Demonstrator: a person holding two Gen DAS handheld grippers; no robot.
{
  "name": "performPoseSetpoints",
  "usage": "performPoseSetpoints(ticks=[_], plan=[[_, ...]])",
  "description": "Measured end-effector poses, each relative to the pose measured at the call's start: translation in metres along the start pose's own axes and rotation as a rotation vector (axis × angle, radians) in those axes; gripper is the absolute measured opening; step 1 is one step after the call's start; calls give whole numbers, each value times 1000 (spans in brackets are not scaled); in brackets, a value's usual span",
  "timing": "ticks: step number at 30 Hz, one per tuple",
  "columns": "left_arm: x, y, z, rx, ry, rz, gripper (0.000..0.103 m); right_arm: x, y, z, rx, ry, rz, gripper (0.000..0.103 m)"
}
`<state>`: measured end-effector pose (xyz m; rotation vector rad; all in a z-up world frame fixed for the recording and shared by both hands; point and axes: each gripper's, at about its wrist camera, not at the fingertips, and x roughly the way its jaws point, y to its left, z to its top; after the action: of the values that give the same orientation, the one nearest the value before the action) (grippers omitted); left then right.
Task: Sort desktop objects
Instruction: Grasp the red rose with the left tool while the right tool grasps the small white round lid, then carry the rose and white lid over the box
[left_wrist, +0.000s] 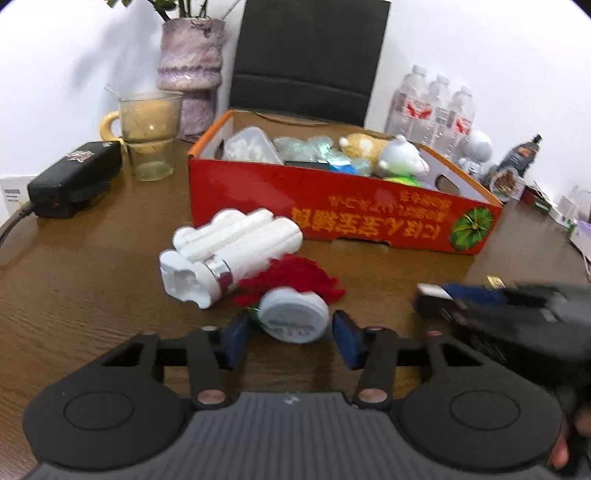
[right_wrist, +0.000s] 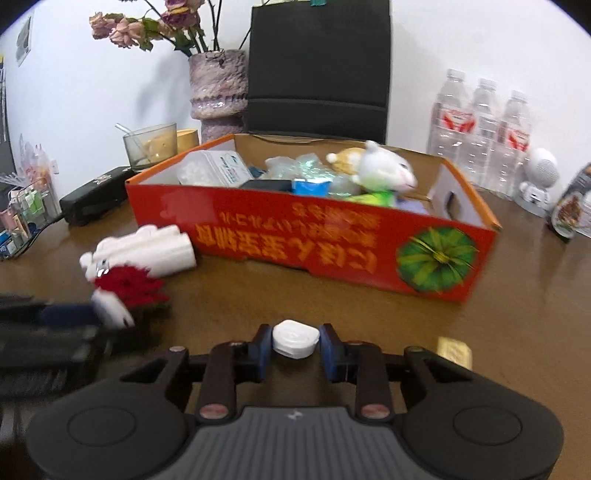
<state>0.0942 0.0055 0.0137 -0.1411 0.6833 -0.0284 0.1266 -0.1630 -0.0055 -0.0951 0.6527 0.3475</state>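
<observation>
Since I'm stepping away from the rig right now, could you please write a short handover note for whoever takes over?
Left gripper: open, jaws either side of the round white tub on the table; not clearly gripping it.
Right gripper: shut on a small white object, low over the table.
Done: the red box already holds the plush toys and several packets.
Left: the white lamp bulb, the red fuzzy piece beside the tub, and a small gold item lie outside the box, as do both things at the jaws.
</observation>
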Motion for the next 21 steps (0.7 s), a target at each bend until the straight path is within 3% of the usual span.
performPoseSetpoints(ticks=[9, 12, 16, 21], plan=[[-24, -1, -15, 42, -17, -22, 40, -31, 8, -18, -17, -57, 24, 27], [-44, -3, -12, 42, -68, -49, 40, -44, 8, -19, -12, -77, 29, 27], [-58, -6, 25, 37, -139, -89, 41, -62, -1, -4, -9, -126, 11, 27], [-38, -17, 88, 67, -167, -97, 41, -81, -29, 48, 32, -212, -79, 27]])
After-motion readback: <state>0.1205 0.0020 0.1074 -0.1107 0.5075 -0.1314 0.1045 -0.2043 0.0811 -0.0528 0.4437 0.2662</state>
